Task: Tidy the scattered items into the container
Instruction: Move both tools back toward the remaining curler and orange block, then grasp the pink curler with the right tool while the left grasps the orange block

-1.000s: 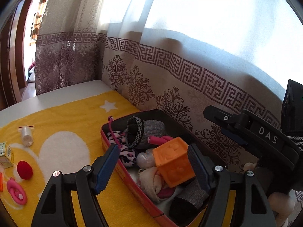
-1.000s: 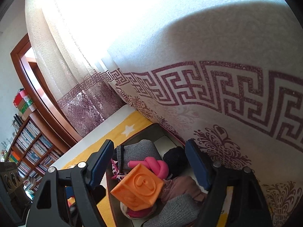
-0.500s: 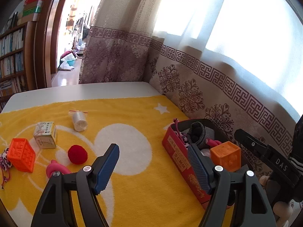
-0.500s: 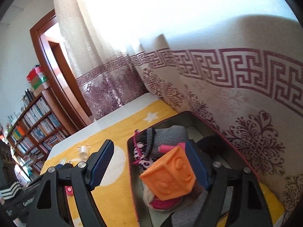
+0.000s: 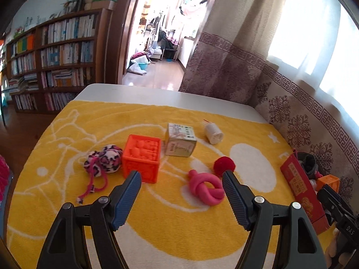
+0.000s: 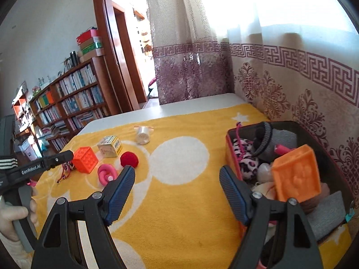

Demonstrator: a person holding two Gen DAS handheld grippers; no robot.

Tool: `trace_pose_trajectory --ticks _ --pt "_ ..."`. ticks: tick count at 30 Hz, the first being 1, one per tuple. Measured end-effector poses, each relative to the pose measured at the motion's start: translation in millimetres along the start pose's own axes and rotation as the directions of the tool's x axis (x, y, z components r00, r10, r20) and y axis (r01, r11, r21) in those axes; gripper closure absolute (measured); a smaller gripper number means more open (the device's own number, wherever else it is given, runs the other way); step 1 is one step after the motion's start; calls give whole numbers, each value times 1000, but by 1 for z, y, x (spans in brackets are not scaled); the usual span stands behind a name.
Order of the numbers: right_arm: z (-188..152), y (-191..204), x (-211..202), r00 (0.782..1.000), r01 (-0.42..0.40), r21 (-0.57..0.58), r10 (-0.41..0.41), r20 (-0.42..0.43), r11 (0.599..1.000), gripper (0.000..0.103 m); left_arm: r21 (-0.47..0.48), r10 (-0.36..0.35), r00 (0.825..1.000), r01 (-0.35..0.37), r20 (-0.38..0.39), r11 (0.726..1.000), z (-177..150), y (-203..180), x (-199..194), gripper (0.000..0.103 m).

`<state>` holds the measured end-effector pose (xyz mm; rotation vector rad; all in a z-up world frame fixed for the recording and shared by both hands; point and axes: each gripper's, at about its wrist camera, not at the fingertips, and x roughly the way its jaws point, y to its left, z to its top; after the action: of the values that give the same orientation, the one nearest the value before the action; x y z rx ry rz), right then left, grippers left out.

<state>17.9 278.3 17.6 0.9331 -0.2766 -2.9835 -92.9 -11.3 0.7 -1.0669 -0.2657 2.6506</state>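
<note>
Left wrist view: the left gripper (image 5: 181, 180) has swung away from the box (image 5: 301, 188), which a second ago filled its view, and now faces the scattered toys with jaws spread and nothing between them. The pink knot (image 5: 206, 187) lies nearest, beside the red ball (image 5: 224, 163); the orange cube (image 5: 142, 158), carton (image 5: 181, 142), spotted toy (image 5: 104, 161) and white roll (image 5: 213, 132) lie beyond.

Right wrist view: the right gripper (image 6: 177, 181) has drawn back from over the box (image 6: 233, 152), open and empty, leaving a second orange cube (image 6: 296, 172) on the pile inside. That drop looks finished; six items remain, the knot (image 6: 106, 173) likely next.
</note>
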Motion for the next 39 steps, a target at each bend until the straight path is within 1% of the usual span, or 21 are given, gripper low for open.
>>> trace_pose_trajectory --ticks 3,7,10,13,17,21,26,30,35,39 --pt "-7 11 7 999 -21 -15 20 -26 1000 22 -43 23 1000 -23 2 999 -2 25 -3 27" --pt "-12 23 11 998 -39 -36 37 -48 999 22 -81 51 999 -51 1 995 -6 49 -6 27" --pt "-14 30 17 996 -45 -51 41 -75 998 22 -94 62 998 -63 -10 994 -9 60 -7 27" --pt "-16 36 22 993 -58 -61 52 -102 996 22 -97 54 998 -56 -30 994 -16 66 -3 27" --pt "-16 47 32 988 -78 -90 65 -138 993 22 -98 31 998 -37 -55 995 -20 66 5 27" --pt "-14 59 50 977 -118 -118 95 -189 986 22 -93 8 998 -14 -61 996 -22 63 8 27" --pt "-6 76 78 954 -176 -132 136 -266 976 22 -111 -10 998 4 -56 994 -23 68 8 27" --pt "-5 99 97 942 -209 -191 146 -302 959 22 -134 -27 998 19 -53 991 -24 73 9 27" --pt "-7 123 125 929 -236 -265 137 -344 935 22 -140 -42 997 34 -60 990 -25 73 12 27" --pt "-6 129 150 920 -225 -278 109 -378 934 22 -138 -53 997 44 -61 989 -26 72 13 27"
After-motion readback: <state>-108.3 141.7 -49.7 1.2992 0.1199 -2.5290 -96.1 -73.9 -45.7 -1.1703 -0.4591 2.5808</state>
